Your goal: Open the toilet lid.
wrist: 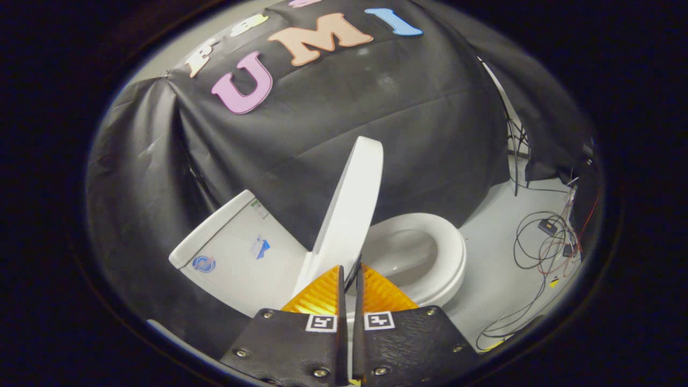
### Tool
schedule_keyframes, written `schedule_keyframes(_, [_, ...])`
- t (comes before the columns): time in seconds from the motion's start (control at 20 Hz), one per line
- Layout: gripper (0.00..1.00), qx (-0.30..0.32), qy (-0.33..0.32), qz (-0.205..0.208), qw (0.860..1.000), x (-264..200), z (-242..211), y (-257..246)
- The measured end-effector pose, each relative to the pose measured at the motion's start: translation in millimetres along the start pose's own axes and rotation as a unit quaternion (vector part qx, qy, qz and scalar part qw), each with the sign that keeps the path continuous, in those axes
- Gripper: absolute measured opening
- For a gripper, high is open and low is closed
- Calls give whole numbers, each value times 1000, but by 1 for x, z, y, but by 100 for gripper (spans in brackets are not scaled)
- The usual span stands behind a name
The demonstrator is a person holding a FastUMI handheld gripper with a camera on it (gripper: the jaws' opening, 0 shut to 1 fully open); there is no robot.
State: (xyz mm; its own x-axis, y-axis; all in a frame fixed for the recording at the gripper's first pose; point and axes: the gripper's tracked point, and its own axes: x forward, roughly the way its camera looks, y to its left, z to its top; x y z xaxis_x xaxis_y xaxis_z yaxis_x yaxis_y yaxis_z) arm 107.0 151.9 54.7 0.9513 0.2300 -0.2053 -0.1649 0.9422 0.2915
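Observation:
The white toilet lid [352, 199] stands raised, nearly upright, leaning slightly toward the tank [236, 242]. To its right the seat and bowl [435, 258] lie uncovered. My gripper [352, 267] is at the lid's lower side edge near the hinge. Its two fingers are drawn close together, with only a thin gap between them. The lid's rim runs into that gap, so the fingers pinch it. The contact point itself is mostly hidden behind the fingertips.
The black cloth wall hangs close behind the tank and bowl. Loose cables and small boxes [543, 242] lie on the pale floor [494, 274] to the right of the bowl. More wires run along the floor near the gripper's right side.

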Motion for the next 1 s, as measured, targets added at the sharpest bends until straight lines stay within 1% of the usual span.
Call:
schedule_keyframes(0.65, [5,-14,-27,53,998,-6,17,58])
schedule_keyframes(1.0, [6,-20,-39,57,997,-4,18,83])
